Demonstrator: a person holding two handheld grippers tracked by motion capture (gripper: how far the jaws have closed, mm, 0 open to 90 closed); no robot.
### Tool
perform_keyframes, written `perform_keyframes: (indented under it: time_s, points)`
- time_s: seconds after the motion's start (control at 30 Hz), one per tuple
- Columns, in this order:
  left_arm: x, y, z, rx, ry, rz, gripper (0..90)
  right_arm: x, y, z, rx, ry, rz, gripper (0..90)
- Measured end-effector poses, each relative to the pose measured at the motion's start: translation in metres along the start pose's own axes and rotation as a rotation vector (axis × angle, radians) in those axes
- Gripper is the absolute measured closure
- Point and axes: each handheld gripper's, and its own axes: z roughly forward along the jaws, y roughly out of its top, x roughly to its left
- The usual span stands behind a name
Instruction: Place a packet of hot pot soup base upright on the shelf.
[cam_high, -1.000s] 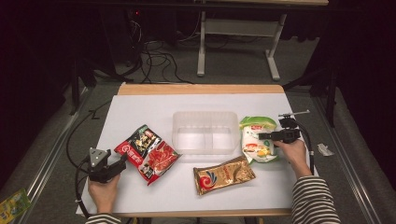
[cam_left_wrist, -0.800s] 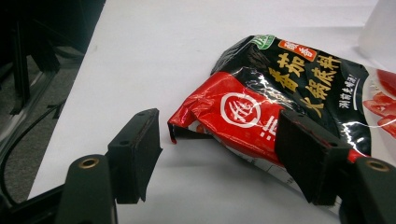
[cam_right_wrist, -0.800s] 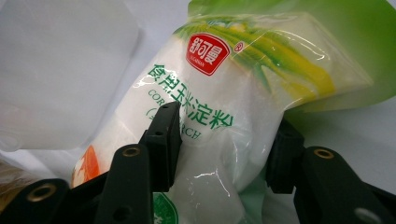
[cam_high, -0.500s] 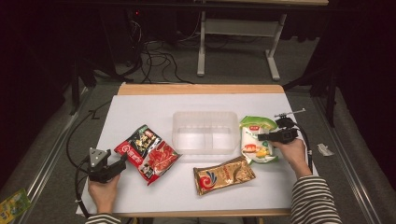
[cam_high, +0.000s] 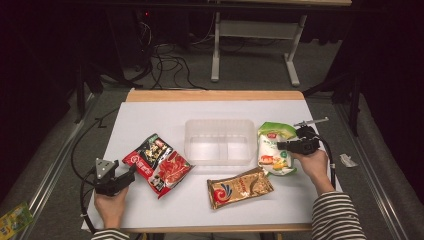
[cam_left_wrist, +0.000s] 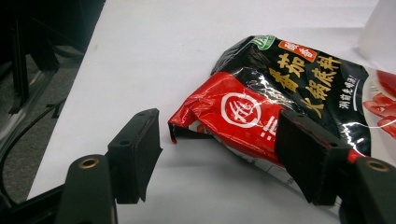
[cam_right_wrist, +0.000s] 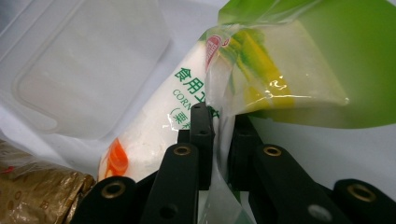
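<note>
Black two-jaw grippers (cam_high: 131, 172) with brass screws, trailing black cables; striped sleeves (cam_high: 337, 216).

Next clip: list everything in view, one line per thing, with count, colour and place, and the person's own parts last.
Table: one, white top, wooden far edge.
Tray: one, clear plastic, table centre.
Red-black packet: one, left of tray, between the open left jaws.
Gold packet: one, near edge, in front of tray.
Green-white bag: one, right of tray, edge pinched by right gripper.
Floor cables: several, black, behind table.
Left gripper: black, open, in left hand.
Right gripper: black, shut on bag, in right hand.
Sleeve: striped, right arm.
</note>
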Motion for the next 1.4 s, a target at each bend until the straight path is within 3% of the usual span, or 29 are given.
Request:
perform_keyframes:
  time_s: [0.33,0.67,1.17,1.4]
  points:
    - [0.0,0.0,0.0,0.004,-0.006,0.0,32.1,0.008,-0.001,-0.018,-0.085,-0.034,-0.012,86.1]
    - [0.0,0.0,0.0,-0.001,-0.003,0.001,32.1,0.013,-0.004,-0.035,-0.122,-0.058,-0.044,86.3]
    - [-0.001,0.0,0.001,0.0,-0.003,0.006,32.2,0.012,-0.017,-0.047,-0.18,-0.052,-0.03,87.1]
    - [-0.001,0.0,0.0,0.002,-0.001,0.011,31.8,0.016,-0.021,-0.058,-0.207,-0.05,-0.049,87.1]
